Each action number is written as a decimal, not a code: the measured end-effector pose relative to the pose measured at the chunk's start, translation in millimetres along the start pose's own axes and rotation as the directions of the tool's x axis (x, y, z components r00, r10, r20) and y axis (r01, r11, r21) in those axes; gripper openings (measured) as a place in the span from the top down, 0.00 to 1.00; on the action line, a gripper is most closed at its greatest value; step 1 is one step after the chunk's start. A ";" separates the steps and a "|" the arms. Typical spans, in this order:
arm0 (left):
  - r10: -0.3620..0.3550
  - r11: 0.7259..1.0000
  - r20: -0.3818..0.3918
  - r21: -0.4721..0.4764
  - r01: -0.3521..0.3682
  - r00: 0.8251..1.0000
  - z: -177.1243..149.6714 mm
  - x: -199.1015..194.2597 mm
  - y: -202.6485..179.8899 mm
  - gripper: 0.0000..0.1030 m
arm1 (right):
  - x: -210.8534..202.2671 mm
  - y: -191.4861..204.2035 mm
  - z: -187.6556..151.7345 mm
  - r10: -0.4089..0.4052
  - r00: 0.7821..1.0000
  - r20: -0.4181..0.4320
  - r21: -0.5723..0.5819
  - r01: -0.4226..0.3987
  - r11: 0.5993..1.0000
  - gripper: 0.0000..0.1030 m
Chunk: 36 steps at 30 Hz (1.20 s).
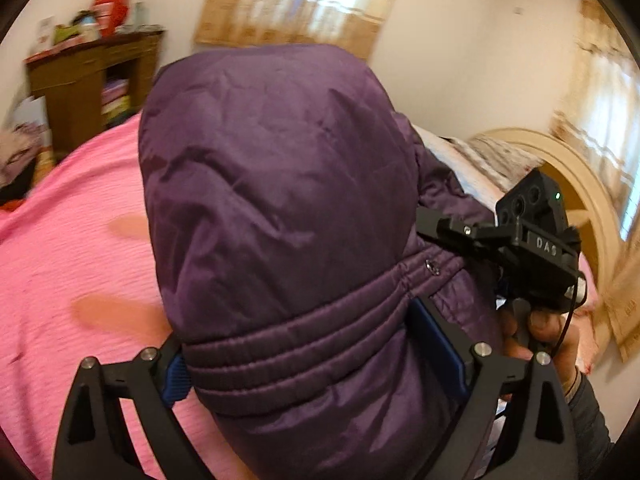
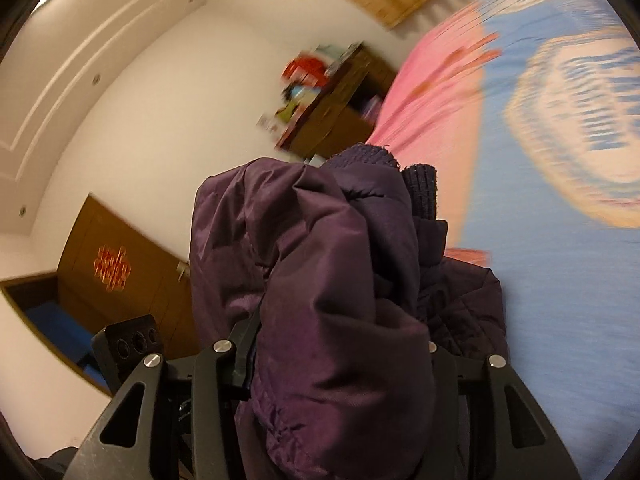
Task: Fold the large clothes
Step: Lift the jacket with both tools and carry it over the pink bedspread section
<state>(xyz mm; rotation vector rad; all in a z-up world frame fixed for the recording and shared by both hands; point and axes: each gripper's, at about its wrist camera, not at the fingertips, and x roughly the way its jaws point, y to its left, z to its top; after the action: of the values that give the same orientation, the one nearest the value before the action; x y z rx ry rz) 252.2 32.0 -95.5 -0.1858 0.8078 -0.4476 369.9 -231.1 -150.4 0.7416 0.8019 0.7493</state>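
The purple jacket (image 1: 280,208) was puffy and shiny, with soft wrinkles all over. Three stitched, gathered bands ran across it near the bottom, and a small round metal snap (image 1: 433,267) sat on the right end of the top band. It was held up in the air above the bed, not lying flat.

The left gripper (image 1: 320,364) pointed forward and a little up. Its blue pads (image 1: 436,340) squeezed the jacket at the gathered bands, one on each side, so it was pinching a thick bunch of the cloth.

The right gripper (image 2: 340,356) was tilted sideways, so the room looked tipped over in its view. Its black fingers were closed around another fat bunch of the jacket. A dark ribbed knit cuff (image 2: 420,192) poked out at the far end of that bunch. In the left view, the person's hand (image 1: 536,332) was wrapped around the right gripper's handle, just right of the jacket.

Under the jacket lay a pink crinkly bedspread (image 1: 60,248). A brown wooden cabinet (image 1: 88,84) stood far left by the wall, with red and green things on top. A curved tan headboard (image 1: 588,184) was at the far right.
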 end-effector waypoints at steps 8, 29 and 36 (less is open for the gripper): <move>0.151 0.984 0.007 -0.093 -0.150 0.988 -2.3 -30.0 67.3 0.06 | 108.7 39.5 -2.2 0.078 0.986 -0.150 -0.035 -0.084 0.996 0.52; 0.160 0.964 -0.032 -0.212 -0.163 0.987 -14.1 -14.2 118.1 0.03 | 198.4 48.8 -4.1 0.017 0.970 -0.241 -0.039 -0.027 0.999 0.52; 0.141 0.958 0.013 -0.254 -0.133 0.990 -18.6 -8.2 139.3 0.00 | 222.4 21.0 -2.4 0.035 0.964 -0.265 0.035 -0.026 0.999 0.46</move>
<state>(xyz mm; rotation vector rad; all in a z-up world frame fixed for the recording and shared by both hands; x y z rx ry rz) 277.5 159.9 -148.4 -0.3705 0.8405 -0.2093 468.7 -40.5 -212.1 0.6905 1.0488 0.8774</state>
